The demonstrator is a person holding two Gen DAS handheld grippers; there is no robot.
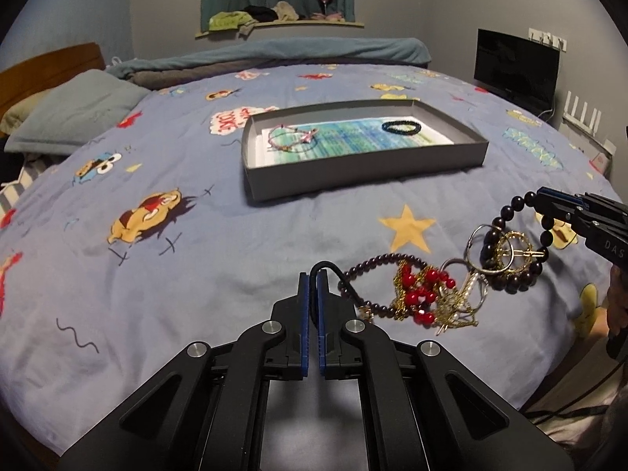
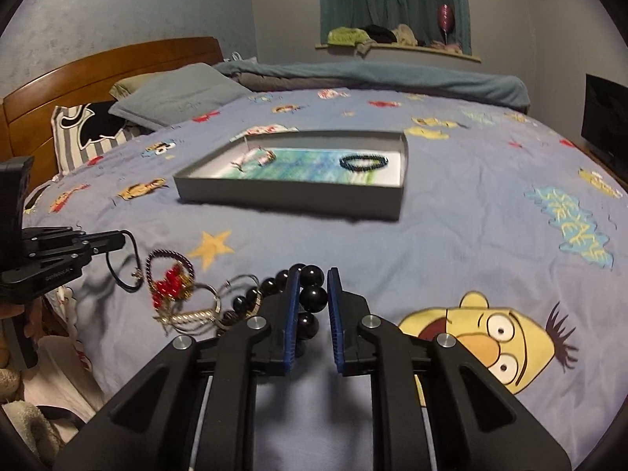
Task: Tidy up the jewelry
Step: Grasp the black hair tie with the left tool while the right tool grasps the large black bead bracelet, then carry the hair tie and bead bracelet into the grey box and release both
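A tangled pile of jewelry lies on the bedspread: red beads, gold chains, silver rings and a small-bead bracelet. My left gripper is shut on a black cord that leads into the pile. My right gripper is shut on a big dark bead bracelet, lifted at the pile's right side. A grey box beyond holds a pink bracelet and a dark blue bracelet.
The cartoon-print bedspread covers the bed. Pillows and a wooden headboard are at the far left. A dark monitor stands at the right beyond the bed. The bed's near edge is close below the pile.
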